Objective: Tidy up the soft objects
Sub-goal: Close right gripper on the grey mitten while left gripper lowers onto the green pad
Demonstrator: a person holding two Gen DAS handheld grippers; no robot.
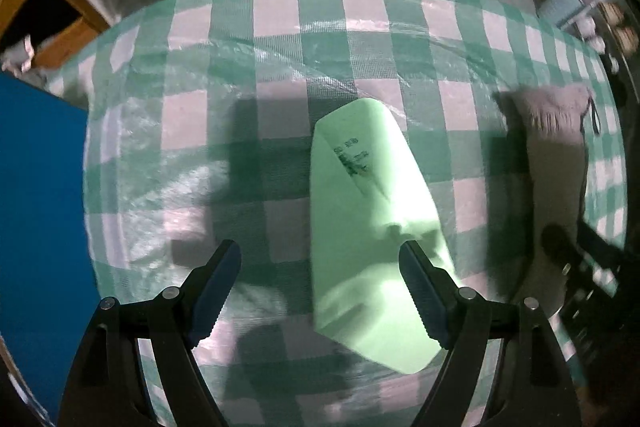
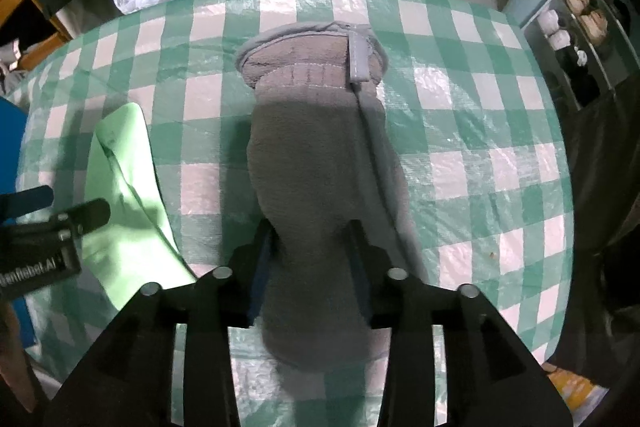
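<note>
My checked counter (image 2: 460, 131) carries both soft things. The grey fleece mitten (image 2: 320, 155) runs toward twelve o'clock, my right tool (image 2: 310, 251) pinching its near end. The green pouch (image 1: 372, 219) points to eleven, under the right finger of my spread left tool (image 1: 320, 279). Its near corner stays hidden.

A soft grey fuzzy mitten (image 2: 320, 163) with a wide cuff and a pale grey strap, lying flat and long on the green and white checked cloth, cuff far away, near end pinched from both sides. Beside it, to the left, a light green soft packet (image 1: 368, 211) with dark print on top, long and smooth, a bit dented near its near end, lying flat and slightly slanted. Close together but not touching.
</note>
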